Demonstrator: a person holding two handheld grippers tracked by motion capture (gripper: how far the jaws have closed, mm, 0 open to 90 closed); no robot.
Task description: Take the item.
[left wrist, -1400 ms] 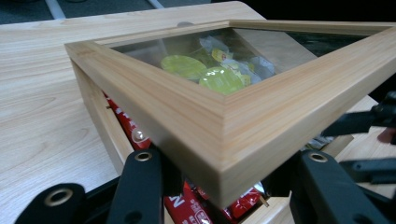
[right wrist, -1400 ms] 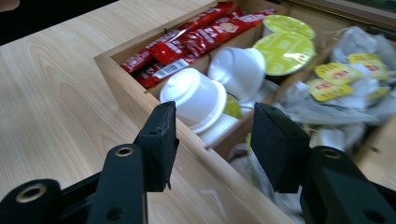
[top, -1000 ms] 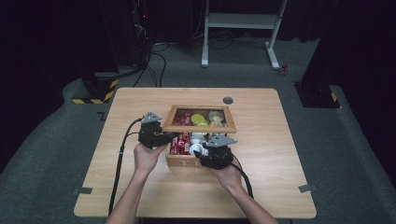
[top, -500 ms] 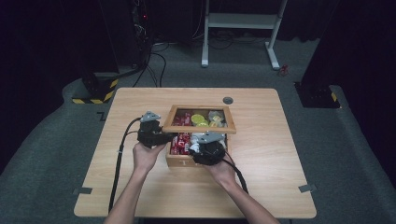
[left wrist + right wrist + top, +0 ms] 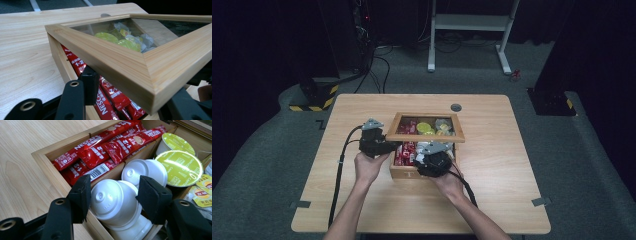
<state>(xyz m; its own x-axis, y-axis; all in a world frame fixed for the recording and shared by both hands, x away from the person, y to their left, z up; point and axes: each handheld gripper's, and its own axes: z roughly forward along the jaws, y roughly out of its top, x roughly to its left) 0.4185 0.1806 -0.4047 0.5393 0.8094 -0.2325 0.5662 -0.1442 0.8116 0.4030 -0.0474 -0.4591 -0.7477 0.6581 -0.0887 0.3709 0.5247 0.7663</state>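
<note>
On the pale wood-grained table (image 5: 362,205), the left gripper (image 5: 388,146) reached in level from the left, its narrowly parted black jaws clamping the near-left corner of the raised, glass-paned wooden lid (image 5: 117,58). The lid stood tilted over the square wooden box (image 5: 404,172) near the table's middle. Glossy red sachets (image 5: 100,150) filled the box's left compartment. To their right, the right gripper (image 5: 112,198) pointed down into the box; its jaws had just been opening and straddled a smooth white domed capsule (image 5: 112,202), the pads loosely beside it. Green foil-topped capsules (image 5: 178,167) lay at the far right.
</note>
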